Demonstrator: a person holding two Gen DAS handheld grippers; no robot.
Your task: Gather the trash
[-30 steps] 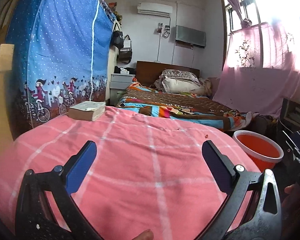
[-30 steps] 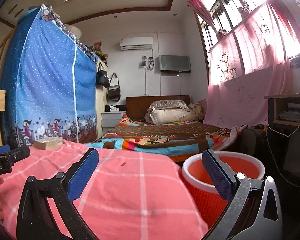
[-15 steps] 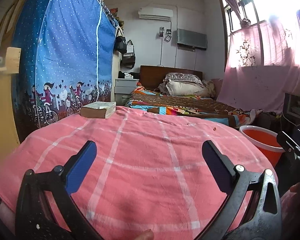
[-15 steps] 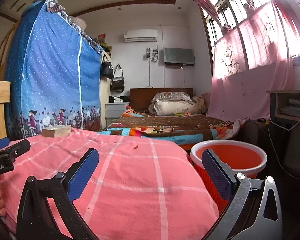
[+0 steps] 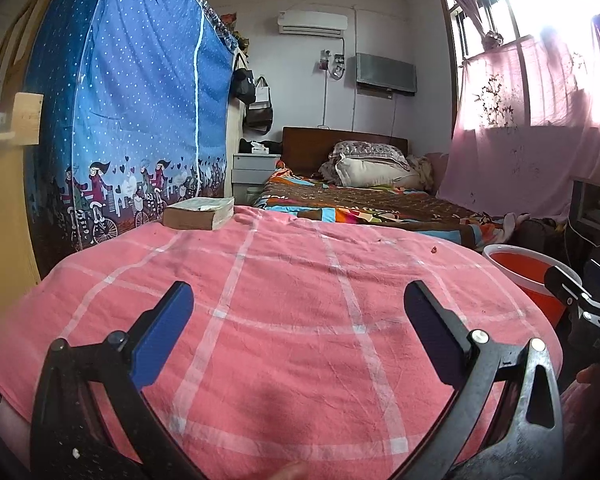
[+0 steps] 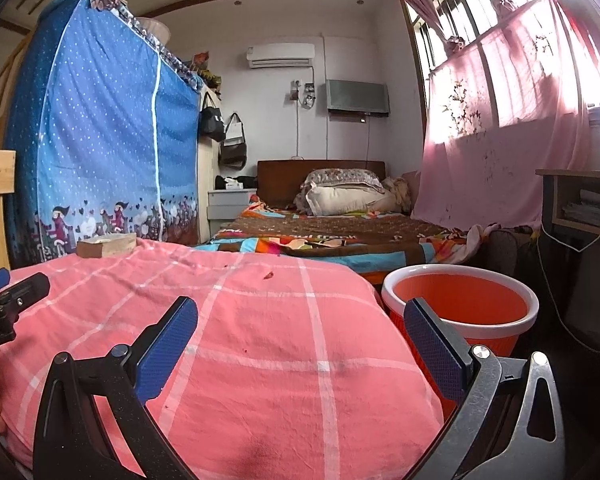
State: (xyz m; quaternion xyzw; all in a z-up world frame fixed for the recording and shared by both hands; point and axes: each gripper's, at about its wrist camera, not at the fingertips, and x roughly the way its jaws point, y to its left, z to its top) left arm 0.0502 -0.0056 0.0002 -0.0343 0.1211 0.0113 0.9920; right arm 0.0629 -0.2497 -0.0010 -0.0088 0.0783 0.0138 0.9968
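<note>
Search step: left gripper [image 5: 298,320] and right gripper [image 6: 300,328] both agape, empty; next, pinching red scrap [image 6: 267,276] for bucket [image 6: 460,308].

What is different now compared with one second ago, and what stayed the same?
Both cameras shifted a little: the right gripper now shows at the right edge of the left view, where it was absent before. Nothing was gripped or released. Both grippers stay open; the left gripper is empty. The book, red scrap and bucket have not moved.

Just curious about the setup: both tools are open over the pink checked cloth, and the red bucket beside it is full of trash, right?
Not quite. The red bucket looks empty in the right wrist view. Both tools, left and right, are open over the pink checked cloth.
</note>
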